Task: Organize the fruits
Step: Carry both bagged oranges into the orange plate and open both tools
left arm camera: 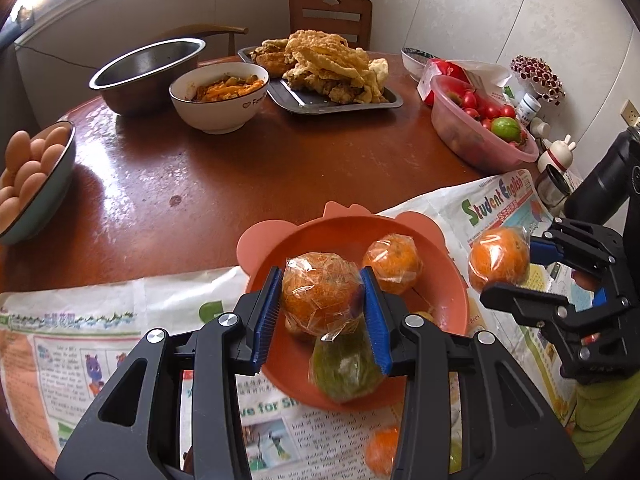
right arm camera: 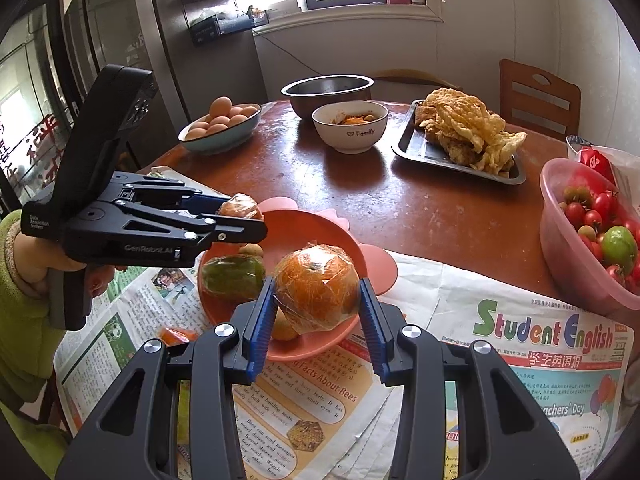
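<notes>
Both tools are loaded. The left gripper (left arm camera: pixel 322 316) pinches a wrapped orange (left arm camera: pixel 320 294) over the orange plate (left arm camera: pixel 454 308). The right gripper (right arm camera: pixel 316 312) pinches a second wrapped orange (right arm camera: pixel 316 288) above the plate's near rim.

Status, judged from the layout: partly complete. On the plate lie a wrapped green fruit (left arm camera: pixel 346 368) and another orange (left arm camera: pixel 392 262). Both held oranges are not yet released. One more orange (left arm camera: pixel 380 450) remains on the newspaper (left arm camera: pixel 100 340) nearer than the plate.

Beyond the plate, the round wooden table (left arm camera: pixel 240 168) carries a pink tomato basin (left arm camera: pixel 456 132), a bowl of eggs (left arm camera: pixel 60 168) and a tray of fried food (left arm camera: pixel 304 106). A chair (left arm camera: pixel 330 16) stands against the far wall.
</notes>
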### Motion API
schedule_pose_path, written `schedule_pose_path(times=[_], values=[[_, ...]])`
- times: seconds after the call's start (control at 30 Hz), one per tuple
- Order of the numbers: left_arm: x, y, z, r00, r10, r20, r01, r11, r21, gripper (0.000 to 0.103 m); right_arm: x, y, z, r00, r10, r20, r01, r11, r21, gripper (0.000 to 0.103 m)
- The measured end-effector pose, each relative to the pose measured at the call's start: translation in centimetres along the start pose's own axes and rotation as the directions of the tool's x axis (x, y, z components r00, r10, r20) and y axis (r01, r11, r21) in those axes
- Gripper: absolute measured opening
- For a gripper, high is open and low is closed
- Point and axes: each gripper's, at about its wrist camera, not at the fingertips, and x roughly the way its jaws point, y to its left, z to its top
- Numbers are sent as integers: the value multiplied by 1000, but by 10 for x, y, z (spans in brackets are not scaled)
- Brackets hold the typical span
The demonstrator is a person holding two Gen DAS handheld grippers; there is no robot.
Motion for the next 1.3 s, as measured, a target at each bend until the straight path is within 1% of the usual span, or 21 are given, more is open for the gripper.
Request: schedule_pose_path(times=[0.27,0.63,0.83,1.3], values=[[22,1,6,1000,-13,-29,13,1000,-5,31,10,-4,-2,1000,-10,-18,10,1000,-2,39],[40,1,7,998,-28,-51,27,1000,-14,31,25,-2,-6,999,-9,-49,8,1000,-22,39],[43,0,8,998,-38,-50,38,999,-14,31,32,0,-7,998,-14,-65,12,999,-33,39],[42,1,8,998,-40,-49,39,999,-14,31,39,5,-7,998,-28,-64,24,998,-54,39]])
